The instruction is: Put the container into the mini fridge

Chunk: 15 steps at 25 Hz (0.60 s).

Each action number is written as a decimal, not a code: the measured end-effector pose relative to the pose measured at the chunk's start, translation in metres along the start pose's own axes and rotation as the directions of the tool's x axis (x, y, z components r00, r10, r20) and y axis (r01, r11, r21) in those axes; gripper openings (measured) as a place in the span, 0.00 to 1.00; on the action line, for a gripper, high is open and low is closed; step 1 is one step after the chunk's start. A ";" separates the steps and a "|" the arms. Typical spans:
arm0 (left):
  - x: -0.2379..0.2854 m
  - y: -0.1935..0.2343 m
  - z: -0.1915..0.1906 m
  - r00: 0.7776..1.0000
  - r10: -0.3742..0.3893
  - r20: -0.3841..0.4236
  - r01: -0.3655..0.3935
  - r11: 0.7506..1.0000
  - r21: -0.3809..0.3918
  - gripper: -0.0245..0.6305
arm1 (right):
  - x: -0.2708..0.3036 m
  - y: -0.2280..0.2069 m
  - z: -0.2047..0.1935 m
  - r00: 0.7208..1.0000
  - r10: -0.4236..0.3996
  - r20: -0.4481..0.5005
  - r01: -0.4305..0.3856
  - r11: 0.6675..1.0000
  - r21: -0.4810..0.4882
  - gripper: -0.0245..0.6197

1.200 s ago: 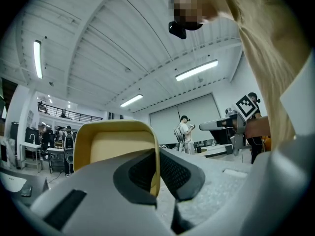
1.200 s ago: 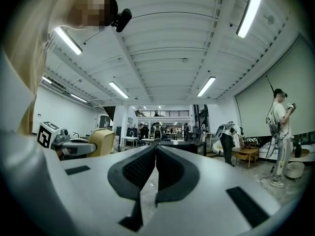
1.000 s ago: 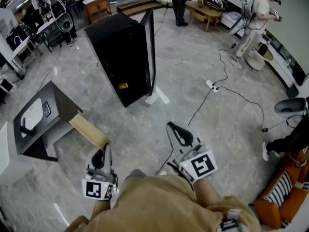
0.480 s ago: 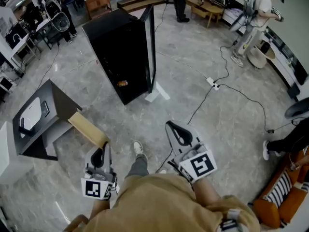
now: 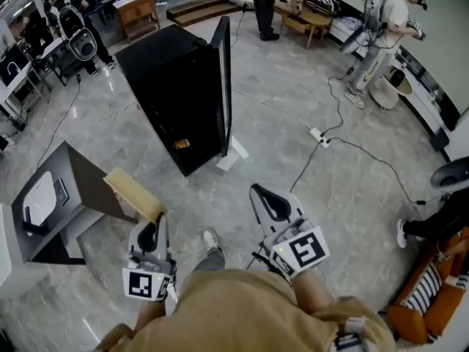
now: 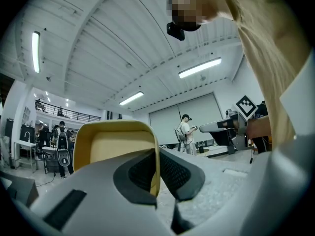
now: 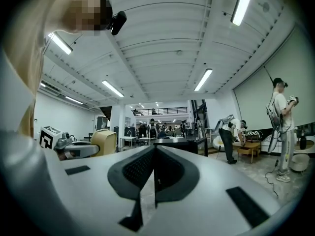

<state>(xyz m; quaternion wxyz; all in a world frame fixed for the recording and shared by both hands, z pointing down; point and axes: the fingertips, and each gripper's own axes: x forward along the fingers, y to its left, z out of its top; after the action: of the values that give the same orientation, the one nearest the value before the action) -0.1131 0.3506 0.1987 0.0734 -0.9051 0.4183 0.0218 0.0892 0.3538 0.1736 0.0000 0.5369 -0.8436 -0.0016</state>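
The container [image 5: 135, 194] is a tan open box, and my left gripper [image 5: 152, 228] is shut on its wall, holding it up at the lower left of the head view. In the left gripper view the container's [image 6: 115, 141] thin wall sits pinched between the dark pads of the left gripper [image 6: 156, 173]. My right gripper [image 5: 267, 200] is shut and holds nothing; its pads [image 7: 135, 173] meet in its own view. The black mini fridge [image 5: 172, 86] stands on the floor ahead with its door [image 5: 222, 86] swung open. A small orange item [image 5: 181, 144] lies on its lower shelf.
A dark side table [image 5: 80, 189] carrying a white device stands at the left. A power strip [image 5: 316, 134] with cables lies on the floor at the right. Other people stand at the back. An orange sofa [image 5: 425, 299] is at the lower right. The wearer's shoe [image 5: 211, 239] shows between the grippers.
The view has shifted as the wearer walks: the side table slid left and a shoe has stepped out between the grippers. Both grippers keep their hold and place.
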 end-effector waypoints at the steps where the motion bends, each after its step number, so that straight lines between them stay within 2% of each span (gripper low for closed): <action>1: 0.009 0.013 -0.003 1.000 0.002 0.002 -0.002 1.000 0.001 0.05 | 0.017 -0.001 0.001 1.000 0.011 0.000 -0.011 1.000 -0.005 0.04; 4: 0.036 0.050 -0.012 1.000 0.017 0.012 -0.017 1.000 -0.022 0.05 | 0.065 -0.004 0.005 0.999 0.037 -0.003 -0.037 0.999 -0.023 0.04; 9: 0.079 0.100 -0.027 1.000 -0.006 0.001 0.006 0.999 -0.038 0.05 | 0.140 -0.009 0.009 0.998 0.068 -0.017 -0.068 0.996 -0.048 0.04; 15: 0.107 0.156 -0.040 1.000 0.004 0.008 -0.004 0.998 -0.067 0.05 | 0.206 -0.001 0.020 0.996 0.094 0.000 -0.094 0.993 -0.067 0.04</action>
<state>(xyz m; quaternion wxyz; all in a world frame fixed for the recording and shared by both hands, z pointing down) -0.1632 0.1638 0.2095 0.0449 -0.9061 0.4188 0.0394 0.0031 0.1671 0.1530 0.0168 0.4964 -0.8674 -0.0308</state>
